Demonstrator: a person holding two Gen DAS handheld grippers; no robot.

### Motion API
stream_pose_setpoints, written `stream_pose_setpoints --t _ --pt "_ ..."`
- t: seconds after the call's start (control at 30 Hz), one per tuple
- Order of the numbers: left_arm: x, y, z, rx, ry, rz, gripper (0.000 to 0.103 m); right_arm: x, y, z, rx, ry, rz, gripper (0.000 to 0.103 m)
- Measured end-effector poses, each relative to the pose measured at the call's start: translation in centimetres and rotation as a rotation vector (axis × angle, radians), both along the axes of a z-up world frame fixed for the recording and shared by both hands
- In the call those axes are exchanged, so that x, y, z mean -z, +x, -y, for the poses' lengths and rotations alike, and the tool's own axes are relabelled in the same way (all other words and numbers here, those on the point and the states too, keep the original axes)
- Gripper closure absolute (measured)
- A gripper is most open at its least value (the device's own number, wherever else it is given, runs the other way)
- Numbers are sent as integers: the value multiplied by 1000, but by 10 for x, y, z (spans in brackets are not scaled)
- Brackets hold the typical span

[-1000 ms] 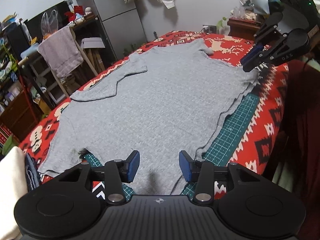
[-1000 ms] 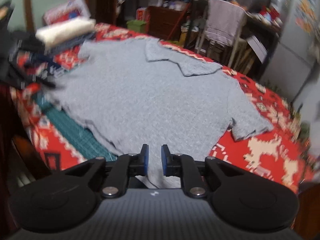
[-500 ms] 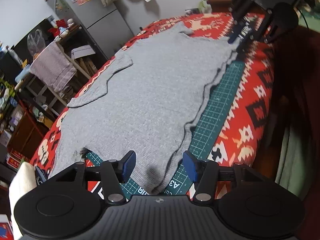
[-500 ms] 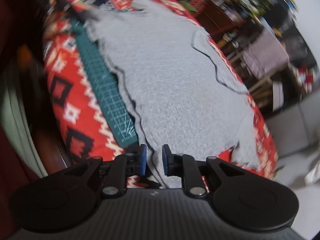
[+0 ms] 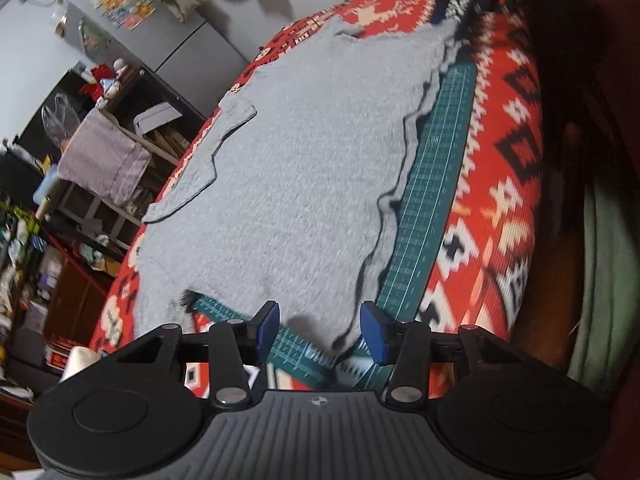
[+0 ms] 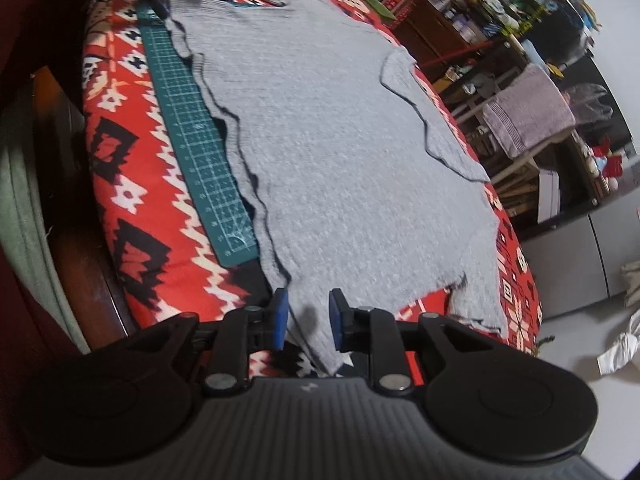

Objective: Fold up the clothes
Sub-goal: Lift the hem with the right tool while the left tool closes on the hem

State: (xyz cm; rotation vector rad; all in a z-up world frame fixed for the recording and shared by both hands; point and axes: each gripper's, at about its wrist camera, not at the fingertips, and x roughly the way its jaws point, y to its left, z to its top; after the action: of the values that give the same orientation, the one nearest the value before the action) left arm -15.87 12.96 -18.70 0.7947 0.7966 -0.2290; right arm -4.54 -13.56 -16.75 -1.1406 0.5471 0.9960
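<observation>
Both pairs of blue-padded fingers now sit low at the near hem of the grey knit short-sleeved T-shirt [image 5: 304, 184], where a second ago they hovered well above it. My left gripper [image 5: 319, 330] stands wide open, its pads either side of one hem corner with nothing pinched. My right gripper [image 6: 308, 325] has gone from almost closed to a narrow gap that straddles the opposite corner, the cloth running between the pads, not yet clamped as far as I can tell. That shirt lies flat, one sleeve already folded inward, across the green gridded cutting mat [image 5: 436, 184] on the red patterned blanket [image 5: 504, 184]. I judge both corners are lined up for a pinch, so the next fold can start once I close.
</observation>
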Motion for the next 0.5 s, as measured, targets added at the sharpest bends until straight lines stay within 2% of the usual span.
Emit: stream_pose_setpoints --t 0.03,0.1,0.27,0.37,0.5 --pt "-2 0 -3 -10 -13 -4 60 -3 5 3 34 20 -29 80" --pt "-9 1 -15 -73 -120 -26 60 -13 20 10 132 87 -125 80" --pt "-28 10 -58 -325 -522 -59 60 -32 69 43 447 293 -388 80" --pt "-29 14 -67 -401 -622 -68 60 -27 88 61 567 333 -461 80" --pt "-23 21 -79 -500 -774 -121 60 -16 96 76 646 405 -567 80"
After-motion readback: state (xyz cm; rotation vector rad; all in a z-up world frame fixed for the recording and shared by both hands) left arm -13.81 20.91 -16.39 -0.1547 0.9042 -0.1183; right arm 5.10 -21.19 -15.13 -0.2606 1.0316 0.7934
